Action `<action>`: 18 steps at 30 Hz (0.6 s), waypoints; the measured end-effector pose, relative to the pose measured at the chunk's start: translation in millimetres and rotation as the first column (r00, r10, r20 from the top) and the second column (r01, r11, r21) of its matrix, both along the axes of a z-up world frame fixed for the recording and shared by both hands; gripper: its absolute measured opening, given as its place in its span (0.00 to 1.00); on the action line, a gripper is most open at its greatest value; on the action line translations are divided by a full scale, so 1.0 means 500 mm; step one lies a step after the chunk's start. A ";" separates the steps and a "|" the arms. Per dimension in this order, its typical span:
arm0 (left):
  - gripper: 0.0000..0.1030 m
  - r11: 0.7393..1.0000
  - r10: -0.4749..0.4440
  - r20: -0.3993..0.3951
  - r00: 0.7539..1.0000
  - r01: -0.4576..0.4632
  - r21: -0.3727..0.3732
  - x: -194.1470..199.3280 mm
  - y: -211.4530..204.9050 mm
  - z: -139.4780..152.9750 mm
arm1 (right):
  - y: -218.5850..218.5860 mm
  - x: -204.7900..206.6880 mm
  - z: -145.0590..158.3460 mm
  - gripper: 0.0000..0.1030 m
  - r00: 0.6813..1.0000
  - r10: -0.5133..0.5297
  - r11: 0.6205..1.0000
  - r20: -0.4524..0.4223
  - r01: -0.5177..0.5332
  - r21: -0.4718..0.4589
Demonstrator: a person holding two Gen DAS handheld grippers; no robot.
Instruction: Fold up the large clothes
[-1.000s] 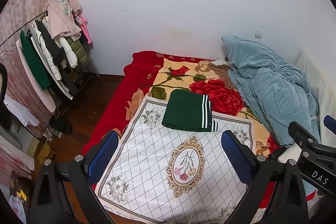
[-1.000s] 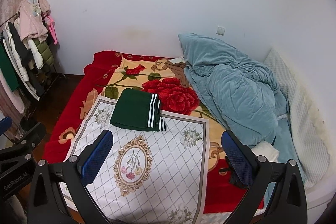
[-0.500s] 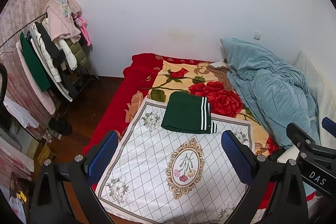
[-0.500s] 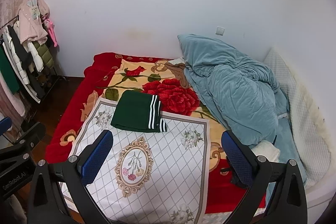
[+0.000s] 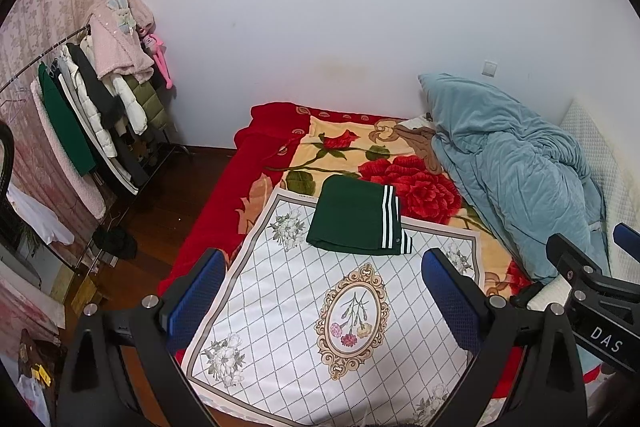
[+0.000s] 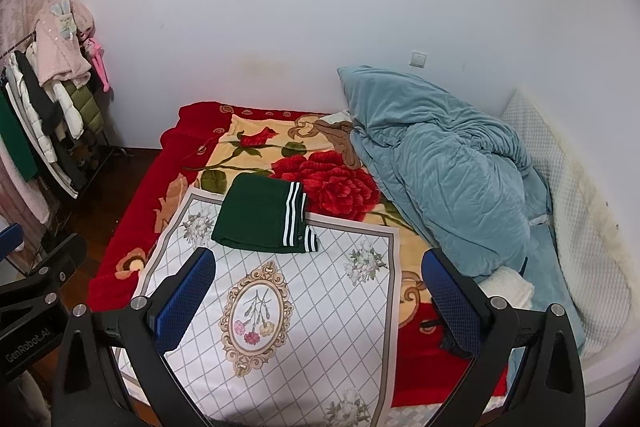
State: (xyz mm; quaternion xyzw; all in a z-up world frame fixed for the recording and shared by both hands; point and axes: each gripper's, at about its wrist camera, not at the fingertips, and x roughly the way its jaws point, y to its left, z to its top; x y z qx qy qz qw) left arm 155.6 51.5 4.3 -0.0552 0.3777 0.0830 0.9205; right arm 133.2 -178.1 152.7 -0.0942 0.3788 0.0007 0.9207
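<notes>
Jaws of both grippers stand spread wide and empty above the near end of a bed: the left gripper (image 5: 324, 291) and the right gripper (image 6: 320, 287) each show blue-padded fingers (image 5: 198, 293), their bases cut off by the lower frame edge. Beyond them a white cloth (image 5: 288, 311) with a diamond grid and a flower medallion lies flat; its near edge is hidden behind the gripper bodies. At its far edge rests the folded green garment (image 5: 352, 215), white stripes along its right side; what kind of garment it is cannot be made out. Under the cloth spreads a red rose blanket (image 6: 332, 179). To the right a crumpled blue quilt (image 6: 436, 163) covers that side of the bed, hiding most of a white item (image 6: 510, 285) at its near end. Far left, a clothes rack (image 5: 100, 107) stands partly cut off by the lens rim, before a white wall (image 6: 280, 7).
</notes>
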 end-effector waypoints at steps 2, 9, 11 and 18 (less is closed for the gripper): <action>0.97 1.000 0.002 0.001 1.000 -0.002 -0.001 -0.001 0.001 0.002 | 0.001 0.002 0.000 1.00 1.000 0.000 1.000 0.000 0.000 0.000; 0.97 1.000 0.007 0.001 1.000 -0.007 -0.002 -0.007 0.002 0.003 | 0.003 -0.015 -0.004 1.00 1.000 -0.010 1.000 0.000 0.010 0.005; 0.97 1.000 0.005 0.000 1.000 -0.005 0.000 -0.006 0.002 0.003 | 0.004 -0.016 -0.004 1.00 1.000 -0.011 1.000 0.001 0.011 0.004; 0.97 1.000 0.004 0.003 1.000 -0.004 0.000 -0.007 0.003 0.003 | 0.006 -0.024 -0.006 1.00 1.000 -0.017 1.000 0.006 0.017 0.001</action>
